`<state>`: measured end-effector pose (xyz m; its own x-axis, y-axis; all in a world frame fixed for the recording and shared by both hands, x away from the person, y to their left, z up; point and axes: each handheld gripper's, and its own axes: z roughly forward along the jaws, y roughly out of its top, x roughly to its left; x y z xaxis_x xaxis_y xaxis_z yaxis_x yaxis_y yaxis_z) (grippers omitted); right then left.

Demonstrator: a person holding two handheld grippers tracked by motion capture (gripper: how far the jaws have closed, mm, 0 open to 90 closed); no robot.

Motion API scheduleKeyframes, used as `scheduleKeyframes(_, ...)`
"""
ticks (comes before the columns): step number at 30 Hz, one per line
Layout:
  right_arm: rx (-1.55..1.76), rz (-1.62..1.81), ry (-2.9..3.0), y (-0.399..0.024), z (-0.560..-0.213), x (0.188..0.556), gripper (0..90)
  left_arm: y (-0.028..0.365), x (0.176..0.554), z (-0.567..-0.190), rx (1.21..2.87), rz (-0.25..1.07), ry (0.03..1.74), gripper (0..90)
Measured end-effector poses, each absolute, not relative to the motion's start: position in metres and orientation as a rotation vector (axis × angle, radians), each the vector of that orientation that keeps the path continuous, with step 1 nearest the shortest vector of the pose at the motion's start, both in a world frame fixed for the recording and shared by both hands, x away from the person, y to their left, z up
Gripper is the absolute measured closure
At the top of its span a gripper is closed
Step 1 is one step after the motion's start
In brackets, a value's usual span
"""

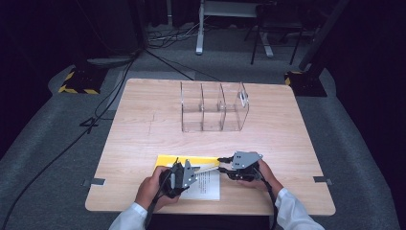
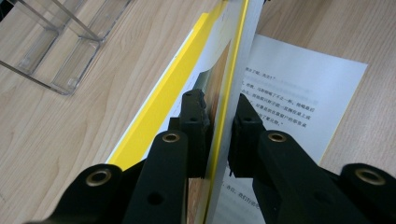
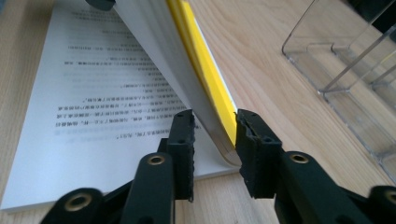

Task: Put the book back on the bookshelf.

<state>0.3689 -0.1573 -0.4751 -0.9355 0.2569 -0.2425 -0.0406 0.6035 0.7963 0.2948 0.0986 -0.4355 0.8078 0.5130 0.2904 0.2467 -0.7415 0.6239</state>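
One wooden table [image 1: 143, 129], light grain, set on grey carpet. Toward its far side stands one clear acrylic organiser [image 1: 213, 106], upright, with three compartments side by side, nothing inside them.

Near the front edge lies one booklet [image 1: 203, 179]: yellow cover, white pages with printed text. It lies open; the lower stack of pages rests flat on the wood while the upper part, cover included, is raised on edge between the two grippers. A strip of the yellow cover [image 1: 184, 160] shows on the table just behind the hands.

Two hands, two grippers, one each. Two white sleeves come in from the near edge.

Left gripper [image 2: 219, 116]: jaws drawn in tight on the raised leaf, both pads pressing it, one on each face. In the left gripper view the leaf [image 2: 229, 70] runs edge-on up from between the jaws, yellow edge to one side, printed page flat beyond.

Right gripper [image 3: 212, 135]: jaws part-way open, straddling the curled lower corner of the same raised leaf [image 3: 187, 65]. One pad sits against the yellow side; a gap shows at the other pad, so no firm clamp.

The organiser lies well apart from the booklet.
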Motion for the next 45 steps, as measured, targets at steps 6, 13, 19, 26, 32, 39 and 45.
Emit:
scheduleKeyframes(6,0.069,1.208,2.461,-0.153,-0.473,0.363,75.3,0.104,0.297,-0.432,2.407,0.562,0.563,78.7)
scheduleKeyframes(13,-0.072,1.118,2.424,-0.148,-0.465,0.35,80.6,0.108,0.299,-0.425,2.416,0.497,0.574,72.6)
scheduleKeyframes(19,-0.132,1.102,2.435,-0.144,-0.461,0.344,82.9,0.1,0.298,-0.425,2.451,0.526,0.576,58.2)
scheduleKeyframes(26,-0.154,1.109,2.449,-0.143,-0.459,0.342,83.7,0.099,0.299,-0.424,2.471,0.573,0.569,61.4)
scheduleKeyframes(32,-0.165,1.095,2.457,-0.142,-0.46,0.34,83.8,0.096,0.297,-0.428,2.527,0.603,0.529,72.0)
scheduleKeyframes(39,-0.121,1.111,2.453,-0.142,-0.461,0.342,81.8,0.096,0.294,-0.433,2.517,0.655,0.472,78.7)
scheduleKeyframes(45,0.064,1.265,2.421,-0.154,-0.456,0.352,65.1,0.099,0.297,-0.432,2.455,0.689,0.481,80.9)
